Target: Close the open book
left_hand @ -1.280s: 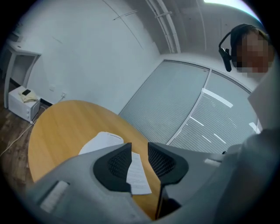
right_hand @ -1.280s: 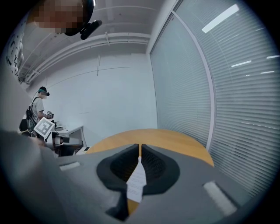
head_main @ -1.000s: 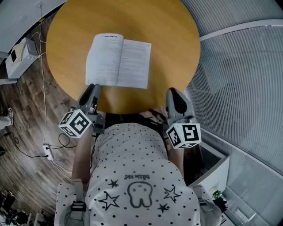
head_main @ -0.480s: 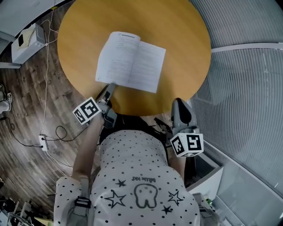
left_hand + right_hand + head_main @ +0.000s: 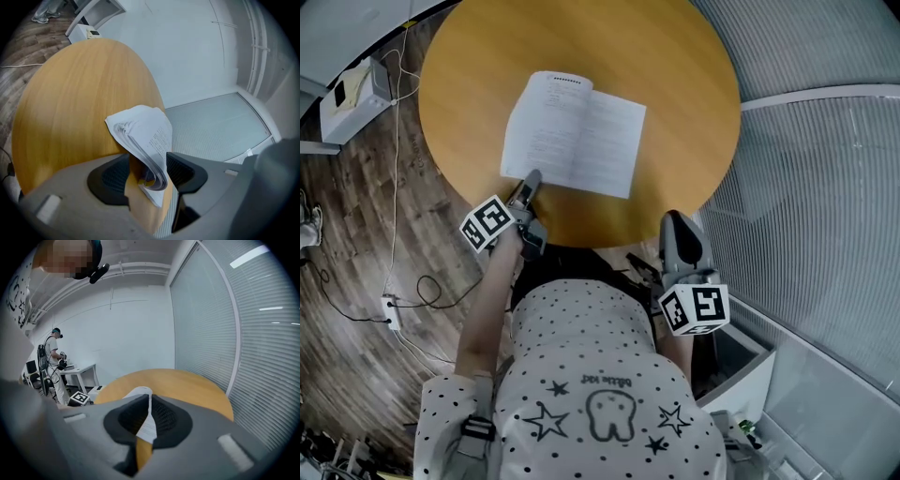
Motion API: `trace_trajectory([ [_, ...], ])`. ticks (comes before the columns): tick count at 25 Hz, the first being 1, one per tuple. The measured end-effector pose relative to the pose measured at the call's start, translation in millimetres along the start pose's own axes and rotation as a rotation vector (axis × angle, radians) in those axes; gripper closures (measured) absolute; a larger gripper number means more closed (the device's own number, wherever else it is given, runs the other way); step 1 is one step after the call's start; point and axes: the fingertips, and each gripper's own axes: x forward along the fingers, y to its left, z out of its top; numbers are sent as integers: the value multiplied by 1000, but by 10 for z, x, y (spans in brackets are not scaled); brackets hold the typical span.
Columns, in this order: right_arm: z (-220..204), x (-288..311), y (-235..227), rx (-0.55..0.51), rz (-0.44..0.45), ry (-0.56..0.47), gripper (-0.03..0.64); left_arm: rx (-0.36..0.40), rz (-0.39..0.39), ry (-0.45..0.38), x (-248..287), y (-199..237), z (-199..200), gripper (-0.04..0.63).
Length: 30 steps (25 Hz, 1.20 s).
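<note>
An open white book (image 5: 574,134) lies flat on the round wooden table (image 5: 675,75), pages up. My left gripper (image 5: 531,178) is rolled onto its side at the book's near left corner. In the left gripper view the book (image 5: 143,136) has its corner and fanned page edges between the jaws of the left gripper (image 5: 146,173). These jaws have just been opening, and the pads stand apart from the paper. My right gripper (image 5: 675,217) hovers off the table's near right edge, shut on nothing. The right gripper view shows only a thin slit between the right gripper's (image 5: 149,404) pads.
A white box (image 5: 352,94) and a power strip (image 5: 391,309) with cables lie on the wood floor at left. A slatted glass partition (image 5: 825,187) runs along the right. A person (image 5: 55,362) stands at a white desk (image 5: 79,371) far back.
My left gripper has dropped from beside my body to the book's near left corner, rolled sideways, and its jaws have spread. The right gripper has hardly moved.
</note>
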Motion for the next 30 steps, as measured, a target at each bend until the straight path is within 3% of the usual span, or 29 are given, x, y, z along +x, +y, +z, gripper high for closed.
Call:
trace_trajectory([
  [6,-40,-75,-45,-4,-25,3,595,-30,-18,-49,55,33,93,362],
  [12,-47,-142,-80,7,-40,-6,595,3,46,-115,-26,165,290,362],
  [16,-56,-143,-111,22,-45,-8,595,13,80,-109,-6,220,330,364],
  [21,-10,-186,-125,52,-47,-27,595,23,133,-145,-76,258,373,474],
  [24,-36,-225,-147,56,-59,-22,595,118,175,-147,-115,243,382,528],
  [28,-52,-202,-182,58,-58,-25,595,392,260,-140,-109,120,417,551],
  [30,-59,-206,-211,59,-57,-25,595,484,280,-145,-107,48,403,554],
])
